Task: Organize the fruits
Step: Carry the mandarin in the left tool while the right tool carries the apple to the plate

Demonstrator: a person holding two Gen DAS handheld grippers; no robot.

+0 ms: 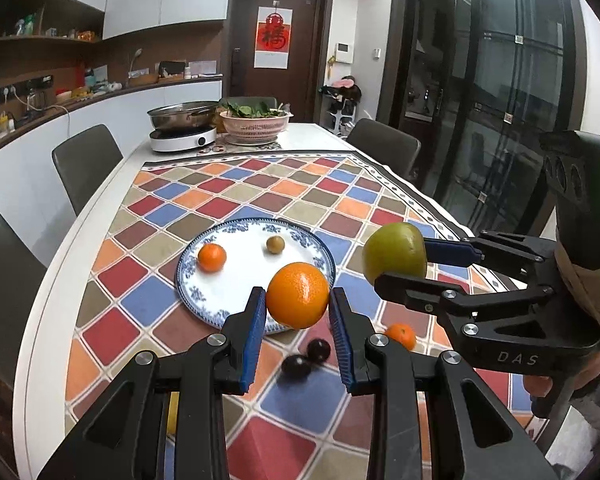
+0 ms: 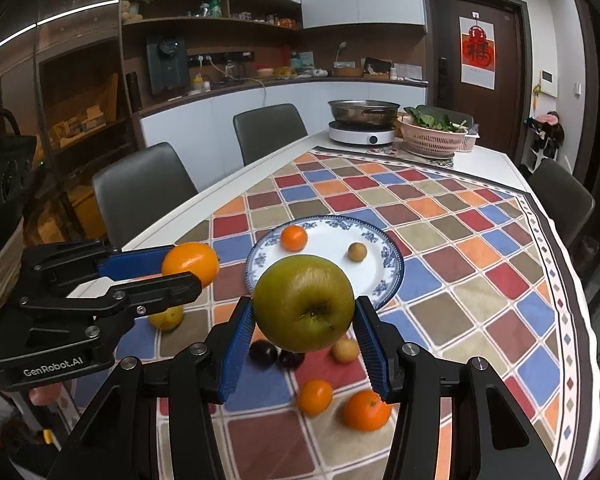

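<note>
Over the checkered tablecloth [image 1: 228, 184], left claw [image 1: 298, 312] grips orange [image 1: 298, 294], right claw [image 2: 304, 330] apple [image 2: 304, 302]

Printed in pale letters on the black body of the right tongs [image 1: 396, 258]: "DAS". Printed in white on the black body of the left tongs [image 2: 188, 268]: "GenRobot.AI". Shown in red on the white poster [image 1: 271, 37] hung on the brown door [image 1: 296, 12]: the Chinese character "福". No other text legible on the shelves or appliances.
</note>
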